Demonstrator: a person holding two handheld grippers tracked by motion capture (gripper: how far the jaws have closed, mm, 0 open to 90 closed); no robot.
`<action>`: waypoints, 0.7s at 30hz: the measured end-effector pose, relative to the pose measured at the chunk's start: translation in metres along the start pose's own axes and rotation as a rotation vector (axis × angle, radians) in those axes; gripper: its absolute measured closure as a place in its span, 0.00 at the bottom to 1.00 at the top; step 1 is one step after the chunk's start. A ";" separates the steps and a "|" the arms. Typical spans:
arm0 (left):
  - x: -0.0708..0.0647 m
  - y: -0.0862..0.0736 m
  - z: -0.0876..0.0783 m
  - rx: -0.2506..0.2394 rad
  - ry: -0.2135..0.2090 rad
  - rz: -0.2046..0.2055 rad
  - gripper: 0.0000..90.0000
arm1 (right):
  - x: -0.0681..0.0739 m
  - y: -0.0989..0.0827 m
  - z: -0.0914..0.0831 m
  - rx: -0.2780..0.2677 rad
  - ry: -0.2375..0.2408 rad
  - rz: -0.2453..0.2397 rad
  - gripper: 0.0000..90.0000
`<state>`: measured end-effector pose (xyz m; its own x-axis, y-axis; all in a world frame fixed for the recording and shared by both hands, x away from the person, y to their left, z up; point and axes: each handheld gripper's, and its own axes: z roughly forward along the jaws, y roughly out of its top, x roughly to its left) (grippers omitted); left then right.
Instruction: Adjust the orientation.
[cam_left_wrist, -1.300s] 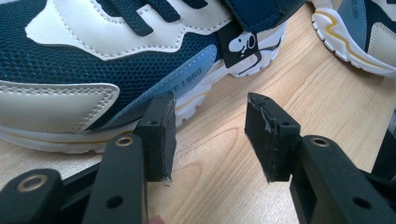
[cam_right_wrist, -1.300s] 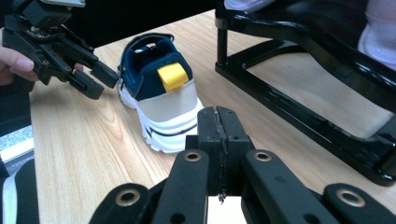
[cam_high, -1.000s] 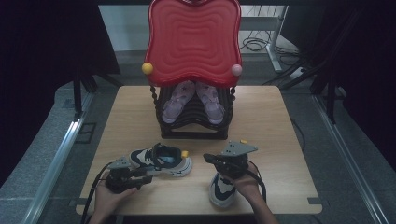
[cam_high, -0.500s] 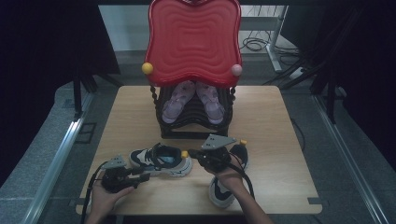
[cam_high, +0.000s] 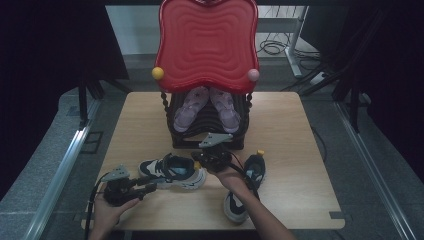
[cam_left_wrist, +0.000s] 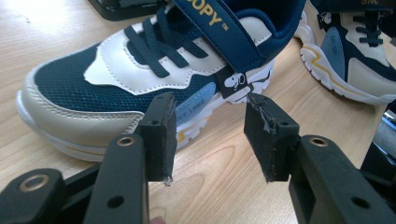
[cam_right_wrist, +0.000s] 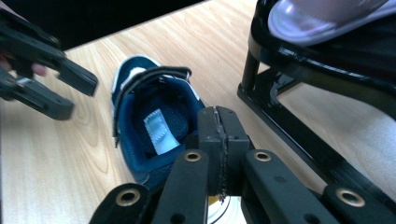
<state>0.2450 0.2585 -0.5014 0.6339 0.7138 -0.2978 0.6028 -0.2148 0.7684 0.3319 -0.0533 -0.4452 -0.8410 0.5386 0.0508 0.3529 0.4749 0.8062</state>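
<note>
**Two navy sneakers in front of the shoe rack, one between the grippers**

The wooden table (cam_high: 300, 130) carries everything. At its far middle stands one black shoe rack (cam_high: 207, 130), topped by one large red wavy panel (cam_high: 207, 45) with a yellow ball and a pink ball at its lower corners. On the rack rests one pair of lilac shoes (cam_high: 207, 107), two in all.

In front of the rack lie two navy-and-white sneakers. The left sneaker (cam_high: 172, 171) lies on its sole just before the rack's front left corner, lengthwise across the table. The right sneaker (cam_high: 245, 187) lies before the rack's front right corner, running from the rack toward the person.

There are two grippers. The right gripper (cam_high: 202, 161) hovers close in front of the rack, at the heel end of the left sneaker, over its opening; its jaws are pressed together with nothing between them. The left gripper (cam_high: 150, 188) sits farther from the rack, just beside the left sneaker's side; its jaws stand apart and empty, aimed at the sole edge below the strap.
</note>
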 end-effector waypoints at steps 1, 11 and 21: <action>0.001 0.000 -0.001 -0.003 0.001 -0.001 0.60 | -0.001 0.000 0.003 0.011 -0.003 0.001 1.00; 0.004 0.001 -0.010 -0.073 0.028 -0.015 0.61 | 0.005 -0.001 0.012 0.072 0.000 -0.041 1.00; 0.009 0.001 -0.019 -0.118 0.036 -0.039 0.61 | 0.026 -0.009 0.002 0.079 0.055 -0.082 1.00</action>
<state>0.2416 0.2773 -0.4927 0.5920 0.7442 -0.3093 0.5641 -0.1086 0.8185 0.3078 -0.0426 -0.4523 -0.8890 0.4575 0.0210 0.3115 0.5704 0.7600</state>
